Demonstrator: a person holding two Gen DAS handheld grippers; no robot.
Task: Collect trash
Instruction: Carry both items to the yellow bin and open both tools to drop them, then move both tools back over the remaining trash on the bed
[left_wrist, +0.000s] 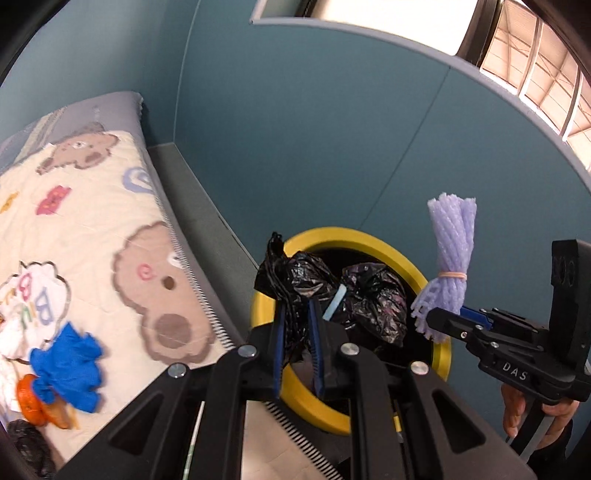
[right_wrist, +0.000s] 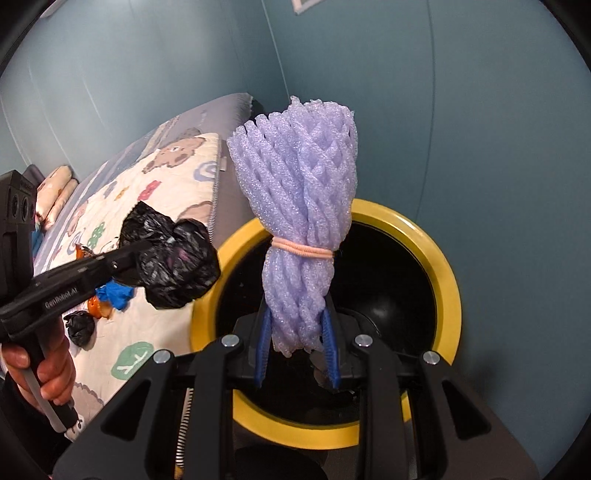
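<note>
The right tool (right_wrist: 297, 347), clamped on the upright lilac foam-net bundle (right_wrist: 299, 206), hangs directly over the yellow-rimmed black bin (right_wrist: 448, 273), while the left tool (left_wrist: 297, 332), gripping a crumpled black plastic bag (left_wrist: 295, 280), sits at the bin's bedward rim.

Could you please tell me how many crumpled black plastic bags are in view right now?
2: one black bag clamped in the left gripper at the yellow bin, another black bag lying on the quilt. Others may be hidden.

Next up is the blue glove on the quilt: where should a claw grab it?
Take the blue glove at its raised, crumpled middle, coming down from above. It lies bunched on the quilt, touching the orange peel at its lower left, so stay toward its upper right.
</note>
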